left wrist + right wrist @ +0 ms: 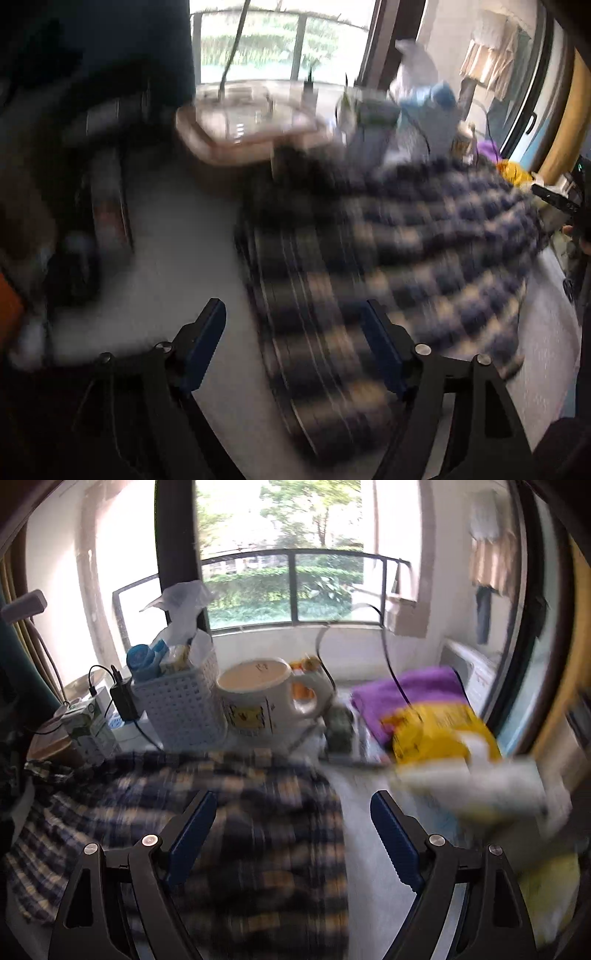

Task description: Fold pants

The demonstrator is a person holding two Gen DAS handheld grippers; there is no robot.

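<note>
Pants (388, 258) in a blue and cream check lie flat on a pale table (177, 236), blurred by motion in both views. In the left wrist view the left gripper (295, 332) stands with its jaws wide apart and empty; the near end of the pants lies between and beyond the blue fingertips (210, 332), not pinched. In the right wrist view the right gripper (293, 819) is likewise spread wide, holding nothing, with the pants under its left finger and bare table under its right. Beyond the right gripper's fingers stand a white basket (181, 709), a large mug (255, 698), a purple towel (413, 694) and something yellow (439, 734), smeared and hard to identify. Farthest off is a window (280, 554).
</note>
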